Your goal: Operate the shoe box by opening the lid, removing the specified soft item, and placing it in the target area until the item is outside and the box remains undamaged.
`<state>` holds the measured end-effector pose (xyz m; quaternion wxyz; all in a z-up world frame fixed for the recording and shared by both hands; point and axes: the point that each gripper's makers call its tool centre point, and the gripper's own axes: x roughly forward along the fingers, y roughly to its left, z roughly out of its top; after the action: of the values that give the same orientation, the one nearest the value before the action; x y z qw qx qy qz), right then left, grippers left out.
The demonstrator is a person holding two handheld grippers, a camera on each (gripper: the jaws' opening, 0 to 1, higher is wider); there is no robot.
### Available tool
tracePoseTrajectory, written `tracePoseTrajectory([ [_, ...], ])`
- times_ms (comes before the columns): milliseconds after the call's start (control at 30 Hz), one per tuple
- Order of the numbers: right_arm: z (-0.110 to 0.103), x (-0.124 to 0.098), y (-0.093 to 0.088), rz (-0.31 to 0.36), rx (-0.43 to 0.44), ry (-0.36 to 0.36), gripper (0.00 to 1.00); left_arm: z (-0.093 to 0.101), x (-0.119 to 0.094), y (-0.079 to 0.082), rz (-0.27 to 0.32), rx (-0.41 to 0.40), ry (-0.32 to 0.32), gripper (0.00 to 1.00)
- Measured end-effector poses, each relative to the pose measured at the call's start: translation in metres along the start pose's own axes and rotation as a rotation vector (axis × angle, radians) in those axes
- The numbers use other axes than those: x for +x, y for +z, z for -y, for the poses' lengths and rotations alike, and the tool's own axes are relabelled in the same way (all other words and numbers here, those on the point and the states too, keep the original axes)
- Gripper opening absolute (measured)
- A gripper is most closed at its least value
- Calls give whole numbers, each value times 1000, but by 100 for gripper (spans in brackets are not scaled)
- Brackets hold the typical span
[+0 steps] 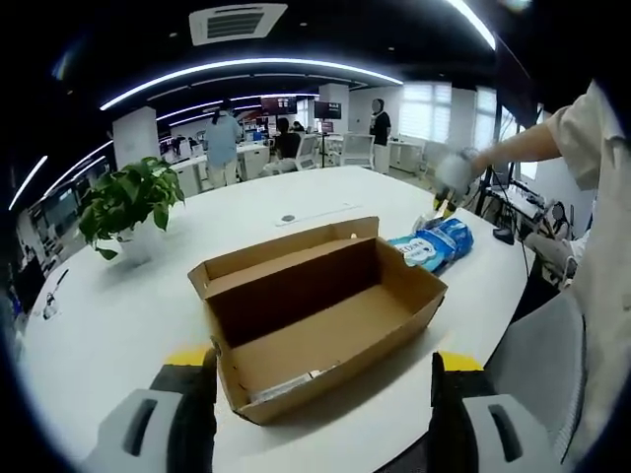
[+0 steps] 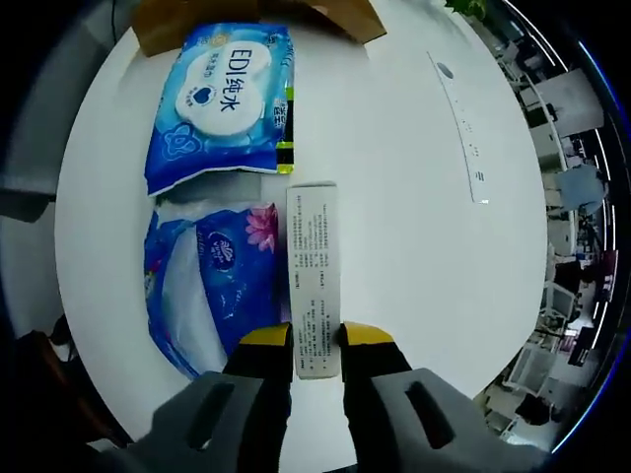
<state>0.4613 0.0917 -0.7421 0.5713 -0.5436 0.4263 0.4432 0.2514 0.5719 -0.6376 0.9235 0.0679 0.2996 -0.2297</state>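
Right gripper view: right gripper [image 2: 316, 347] is clamping the near end of a slim white printed carton [image 2: 314, 276], jaws narrowed onto its sides, carton lying flat on the white table [image 2: 414, 197] just beside two blue soft packs [image 2: 222, 94] [image 2: 212, 271]. To do it well, I'd be lowering gently and releasing only once it's fully resting, well apart from the box. Left gripper [image 1: 315, 379] is sitting wide open, straddling the shoe box [image 1: 315, 315] near corner, touching unclear; box is open
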Motion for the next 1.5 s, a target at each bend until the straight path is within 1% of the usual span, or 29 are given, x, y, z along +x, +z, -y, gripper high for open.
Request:
tracePoseTrajectory([
  [200, 3, 0, 1, 1, 15, -14, 17, -1, 1, 1, -1, 8, -2, 91],
  [300, 7, -1, 1, 6, 27, -33, 17, -3, 1, 2, 0, 11, 0, 91],
  [433, 8, -5, 2, 14, 34, -45, 19, -4, -1, 1, -4, 18, 1, 91],
  [500, 10, -8, 2, 19, 57, -63, 21, -5, -1, 1, -10, 28, 3, 91],
  [533, 13, -10, 4, 34, 81, -76, 22, -6, -1, 1, -10, 30, 4, 91],
  [633, 13, -17, 7, 57, 105, -87, 24, -9, -2, 5, -2, 37, 4, 91],
  [733, 14, -24, 10, 79, 140, -106, 28, -11, -3, 6, -2, 53, 4, 89],
  [767, 13, -26, 11, 91, 156, -108, 30, -12, -3, 9, 5, 73, -1, 87],
  [800, 13, -29, 13, 102, 169, -111, 32, -12, -3, 11, 11, 81, -5, 84],
  [833, 12, -32, 15, 114, 180, -117, 34, -13, -4, 13, 12, 81, -9, 82],
  [1000, 7, -46, 25, 174, 228, -152, 42, -17, -2, 20, 19, 113, -26, 80],
  [1067, 3, -52, 30, 207, 258, -164, 46, -18, 0, 23, 19, 119, -32, 80],
  [1167, -2, -60, 34, 238, 288, -177, 52, -18, 2, 27, 24, 122, -48, 80],
  [1300, -7, -69, 36, 271, 309, -203, 54, -20, 6, 29, 14, 133, -57, 80],
  [1500, -20, -87, 41, 331, 373, -239, 61, -20, 11, 30, -16, 170, -78, 80],
])
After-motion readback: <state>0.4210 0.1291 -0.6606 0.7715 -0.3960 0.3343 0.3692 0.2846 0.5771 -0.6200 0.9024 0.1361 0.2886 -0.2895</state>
